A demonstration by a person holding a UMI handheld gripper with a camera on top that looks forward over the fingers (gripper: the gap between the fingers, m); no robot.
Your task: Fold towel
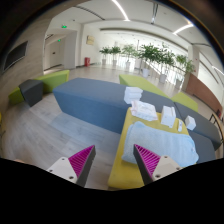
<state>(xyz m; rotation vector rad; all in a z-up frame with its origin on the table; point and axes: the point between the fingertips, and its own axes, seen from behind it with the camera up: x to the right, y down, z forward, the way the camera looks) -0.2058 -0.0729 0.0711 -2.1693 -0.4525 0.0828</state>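
The gripper (115, 163) has its two pink fingers wide apart, holding nothing. Just ahead of them, a bit to the right, a pale blue towel (163, 143) lies flat on a yellow table (124, 168). Farther off stand green plants (150, 52).

parted fingers (117, 165) above towel (165, 142)

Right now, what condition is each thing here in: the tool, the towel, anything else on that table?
tool: open, fingers apart, held above the table, holding nothing
towel: pale blue, spread on the yellow-green table top beyond the fingers, not yet folded
white items: lying in loose piles farther back on the table
table: bare near the fingers
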